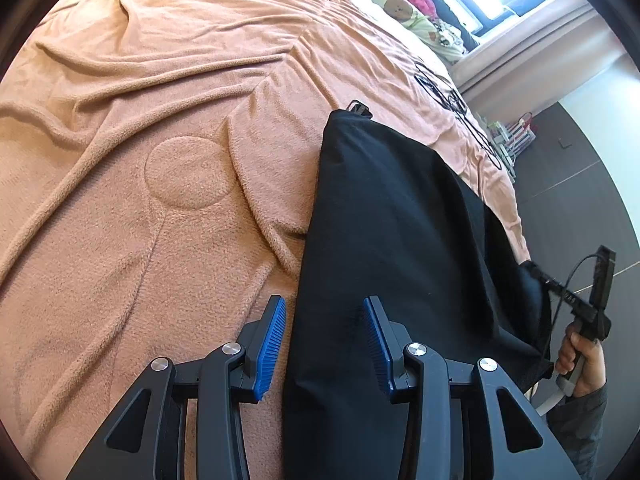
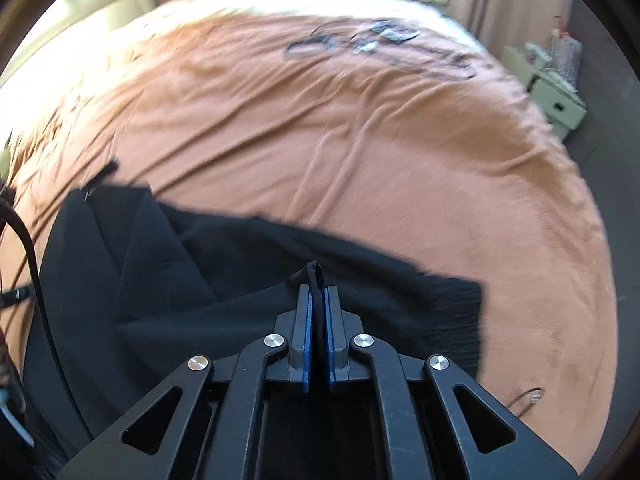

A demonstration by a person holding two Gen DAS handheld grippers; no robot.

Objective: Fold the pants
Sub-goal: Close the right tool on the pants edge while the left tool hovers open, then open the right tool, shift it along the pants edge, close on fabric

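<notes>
Black pants [image 1: 392, 232] lie on an orange fleece blanket [image 1: 160, 120] over a bed. My left gripper [image 1: 325, 308] is open, its blue pads on either side of the pants' near left edge, just above the cloth. My right gripper [image 2: 317, 292] is shut on a pinched fold of the pants [image 2: 248, 264] and lifts that edge. It also shows in the left wrist view [image 1: 538, 270] at the far right, held by a hand, with the cloth bunched at its tip. The right view is motion-blurred.
Black cables and small parts [image 2: 360, 40] lie on the blanket far off. Pillows and soft toys [image 1: 404, 8] sit at the bed's head under a window. Boxes [image 2: 556, 100] stand on the dark floor to the right of the bed edge.
</notes>
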